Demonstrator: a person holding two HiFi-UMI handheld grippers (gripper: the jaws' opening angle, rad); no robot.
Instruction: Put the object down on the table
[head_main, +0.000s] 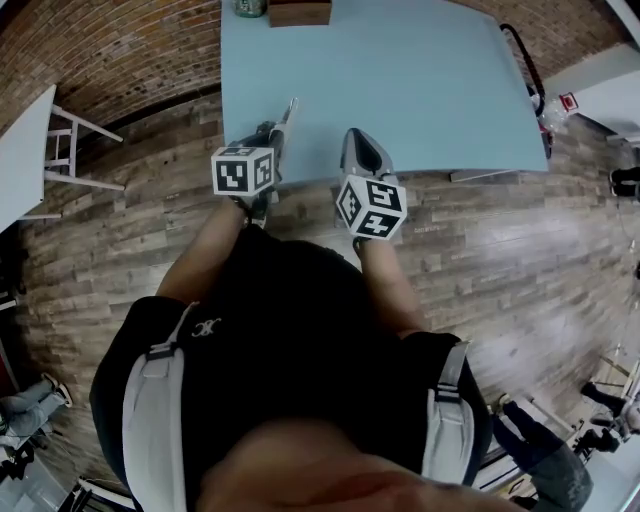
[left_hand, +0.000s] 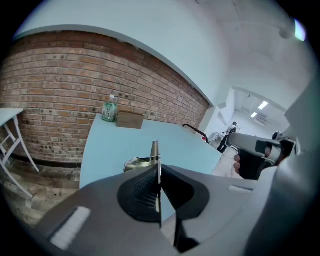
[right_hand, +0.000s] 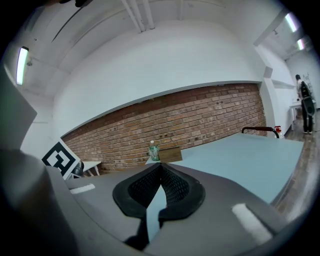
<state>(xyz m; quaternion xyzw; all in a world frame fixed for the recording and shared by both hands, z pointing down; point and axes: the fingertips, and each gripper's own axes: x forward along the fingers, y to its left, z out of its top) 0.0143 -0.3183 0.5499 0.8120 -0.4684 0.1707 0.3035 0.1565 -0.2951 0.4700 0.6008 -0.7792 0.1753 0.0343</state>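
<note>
A red brick wall (left_hand: 60, 75) is seen behind the pale blue table (head_main: 400, 90); the floor (head_main: 500, 250) is laid in grey-brown wood planks — a tube light (right_hand: 21, 64) is mounted overhead.

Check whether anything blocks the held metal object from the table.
Nothing visible does. The metal object in the left gripper hangs over bare table; bottle and brown box stand at its far edge.

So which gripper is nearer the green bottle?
Left. The left gripper, over the table's near edge, faces the green bottle across it; the right gripper sits farther right and back.
</note>
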